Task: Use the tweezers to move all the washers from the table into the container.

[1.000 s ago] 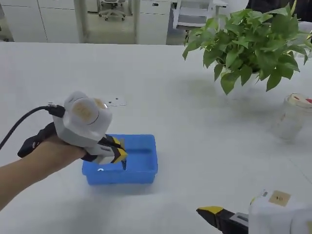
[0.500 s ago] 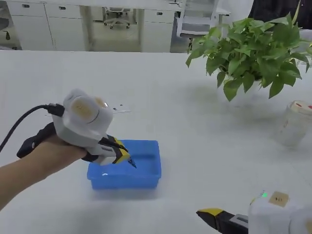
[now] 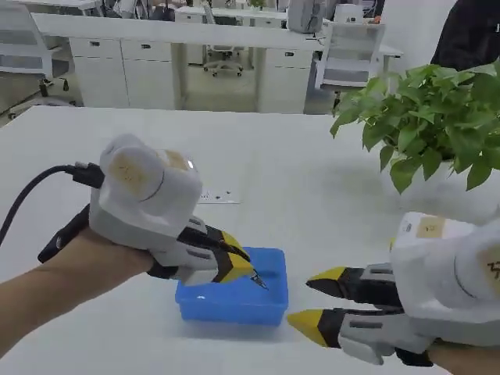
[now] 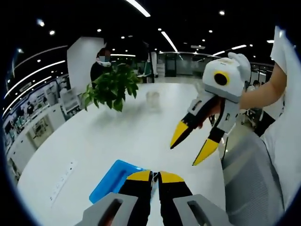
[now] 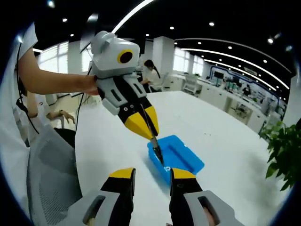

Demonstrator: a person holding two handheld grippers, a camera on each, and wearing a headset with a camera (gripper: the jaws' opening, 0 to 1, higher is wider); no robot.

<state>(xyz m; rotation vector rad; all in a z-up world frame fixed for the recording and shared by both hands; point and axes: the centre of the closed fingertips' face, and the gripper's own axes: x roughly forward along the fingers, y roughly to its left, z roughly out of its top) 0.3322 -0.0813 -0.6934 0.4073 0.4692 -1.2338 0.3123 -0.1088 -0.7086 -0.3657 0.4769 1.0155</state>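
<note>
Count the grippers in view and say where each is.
2. The left gripper, shut on tweezers, is over the blue container; the right gripper, open, is just right of it, nearer the camera.

Two grippers are counted: the left gripper (image 3: 248,272) and the right gripper (image 3: 300,301). One pair of tweezers (image 5: 153,135) is seen, and one blue container (image 3: 234,311) on the one white table (image 3: 312,195). One pale speck (image 3: 201,298) is made out inside the container; whether it is a washer cannot be told. One potted plant (image 3: 437,117), one clear jar (image 4: 153,99) and one socket strip (image 3: 219,196) are tallied.
</note>
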